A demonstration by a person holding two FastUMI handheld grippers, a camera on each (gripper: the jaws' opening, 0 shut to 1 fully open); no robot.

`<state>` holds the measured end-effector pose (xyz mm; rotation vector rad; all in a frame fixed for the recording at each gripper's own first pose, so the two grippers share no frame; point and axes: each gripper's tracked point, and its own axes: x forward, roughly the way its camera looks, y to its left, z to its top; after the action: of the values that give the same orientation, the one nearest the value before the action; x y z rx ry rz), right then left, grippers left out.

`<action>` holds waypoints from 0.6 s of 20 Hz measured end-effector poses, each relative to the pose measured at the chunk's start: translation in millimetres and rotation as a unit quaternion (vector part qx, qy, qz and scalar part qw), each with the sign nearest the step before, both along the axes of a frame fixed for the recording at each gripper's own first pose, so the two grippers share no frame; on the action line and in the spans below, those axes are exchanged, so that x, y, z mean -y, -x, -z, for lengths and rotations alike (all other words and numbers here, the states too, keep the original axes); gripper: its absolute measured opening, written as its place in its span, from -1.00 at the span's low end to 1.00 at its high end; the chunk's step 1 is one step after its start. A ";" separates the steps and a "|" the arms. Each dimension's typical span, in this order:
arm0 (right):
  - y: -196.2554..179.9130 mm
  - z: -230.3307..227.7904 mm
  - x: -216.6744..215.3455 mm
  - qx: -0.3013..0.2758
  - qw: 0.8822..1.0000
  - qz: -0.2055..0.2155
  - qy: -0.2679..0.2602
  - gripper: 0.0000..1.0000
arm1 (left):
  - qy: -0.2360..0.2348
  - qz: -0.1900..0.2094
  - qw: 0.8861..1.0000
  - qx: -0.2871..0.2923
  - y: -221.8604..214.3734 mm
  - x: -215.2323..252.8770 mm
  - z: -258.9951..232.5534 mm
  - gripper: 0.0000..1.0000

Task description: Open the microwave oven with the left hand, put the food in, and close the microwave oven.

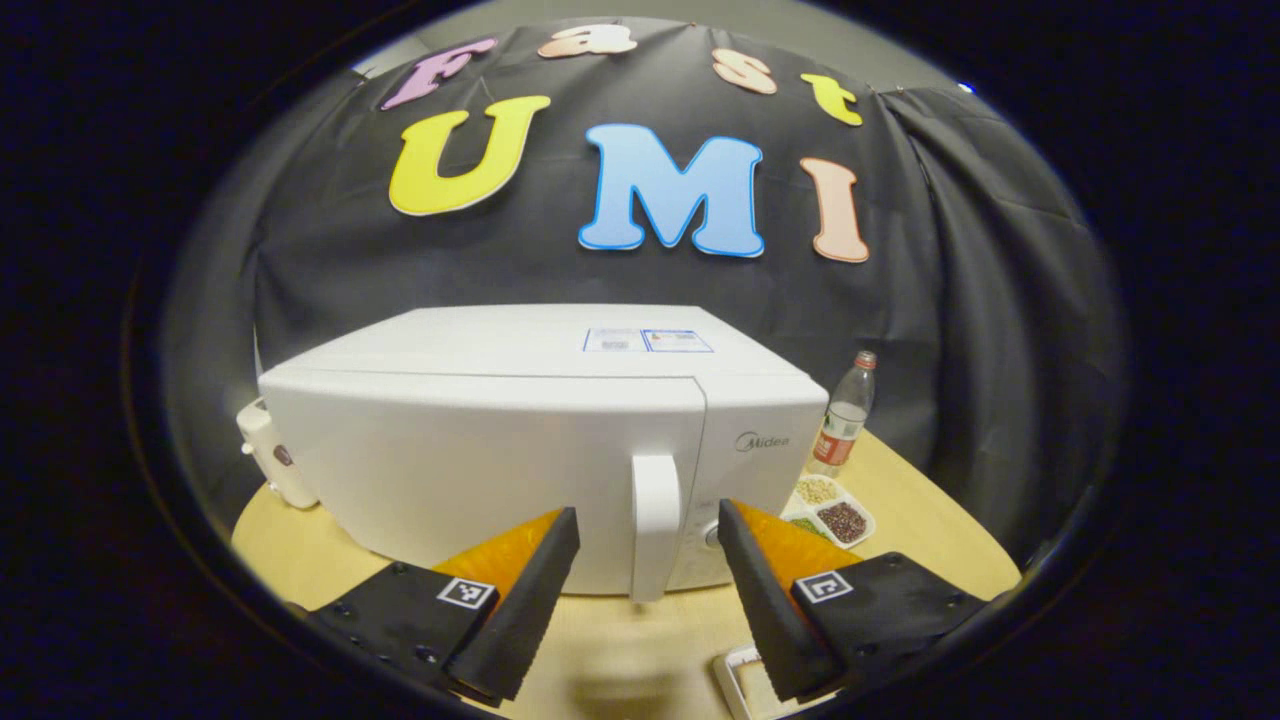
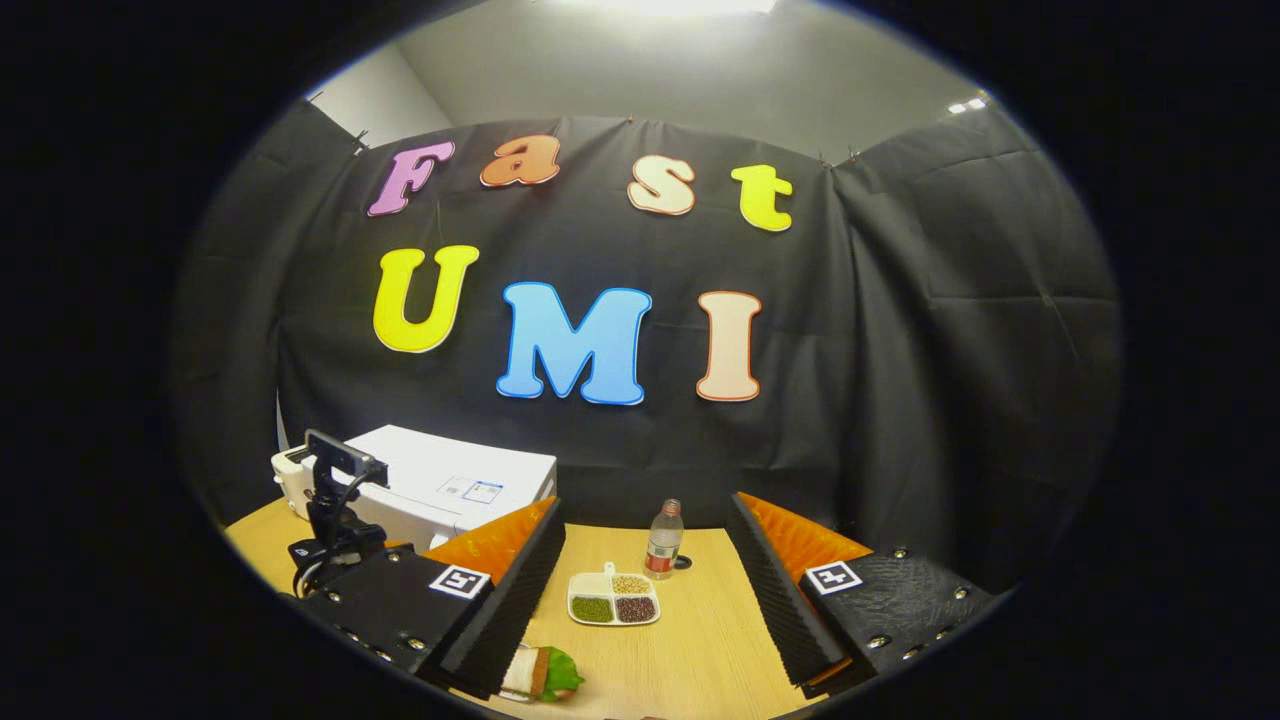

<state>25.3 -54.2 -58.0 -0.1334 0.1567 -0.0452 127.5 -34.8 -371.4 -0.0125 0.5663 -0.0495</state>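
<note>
1. In the left gripper view, a small white appliance stands on the wooden worktop, at the microwave oven's left rear corner.
2. The white microwave oven sits in the middle of that view with its door closed; its upright handle shows between the fingers.
3. The left gripper is spread wide and holds nothing, one finger on each side of the handle, neither touching it.
4. Right of the oven are a divided dish of beans and grains and, behind it, a plastic bottle.
5. In the right gripper view, the food, a sandwich with lettuce, lies on the worktop by the left finger.
6. The right gripper is wide open and empty, well back from the oven.
</note>
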 end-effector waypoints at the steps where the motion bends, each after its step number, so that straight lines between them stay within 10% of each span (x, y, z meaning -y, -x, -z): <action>1: 1.2 3.0 2.3 -0.004 1.000 0.002 0.002 0.97 | -0.005 -0.005 1.000 -0.003 -3.6 -2.8 4.8 0.80; 6: 2.1 7.7 10.3 -0.012 1.000 0.009 0.002 0.97 | -0.022 0.021 0.999 -0.015 -6.6 7.6 18.1 -0.26; 12: 1.7 9.9 4.7 -0.016 1.000 0.003 -0.009 0.97 | -0.022 0.026 0.999 -0.023 -3.7 8.4 19.2 -0.66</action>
<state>23.6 -58.9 -68.0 -0.1153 0.1902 -0.0468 131.2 -43.2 -390.6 0.0433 0.6139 -0.0870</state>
